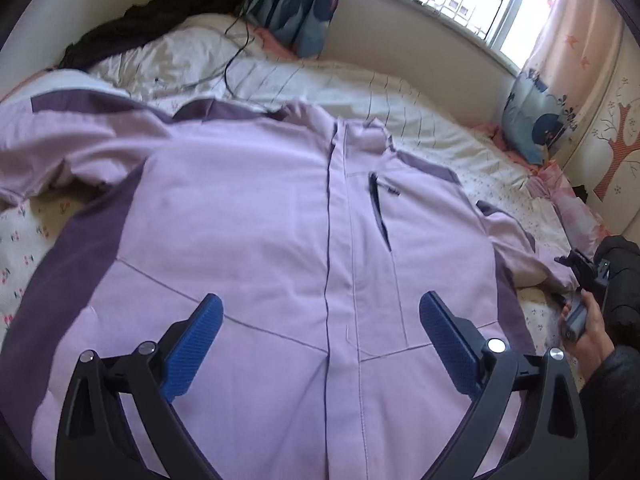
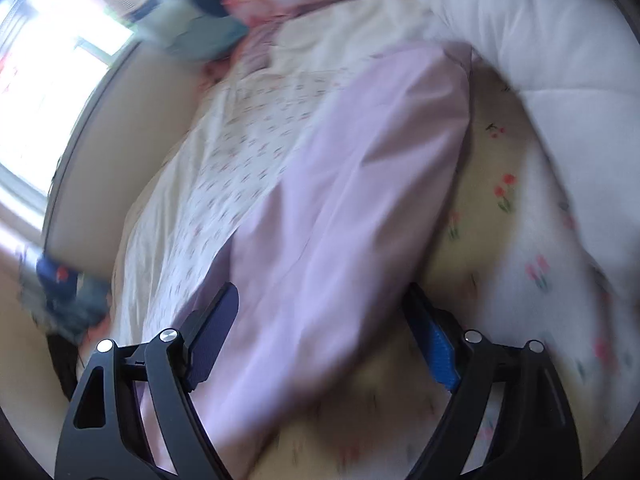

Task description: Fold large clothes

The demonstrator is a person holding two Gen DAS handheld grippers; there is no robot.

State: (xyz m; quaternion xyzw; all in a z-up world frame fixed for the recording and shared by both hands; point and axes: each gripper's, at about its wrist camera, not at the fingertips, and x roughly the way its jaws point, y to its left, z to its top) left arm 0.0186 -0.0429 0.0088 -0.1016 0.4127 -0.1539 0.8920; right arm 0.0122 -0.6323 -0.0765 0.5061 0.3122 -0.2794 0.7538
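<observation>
A large lilac jacket (image 1: 248,208) with dark purple side panels lies front-up and spread flat on the bed, its zipper running down the middle. My left gripper (image 1: 320,298) hovers open over the jacket's lower front, nothing between its blue pads. At the right edge of the left wrist view, a hand (image 1: 588,332) holds the other gripper beside the jacket's right sleeve end. The right wrist view is blurred. There, my right gripper (image 2: 322,288) stands open above the lilac sleeve (image 2: 360,160), which stretches away toward the upper right; the pads do not press on it.
The jacket lies on a floral bedsheet (image 1: 24,232). A white quilt (image 2: 540,40) is bunched at the right. A blue pillow (image 1: 532,120) leans by the padded wall under the window. Dark clothes (image 1: 160,12) and a cable (image 1: 236,52) lie at the far left.
</observation>
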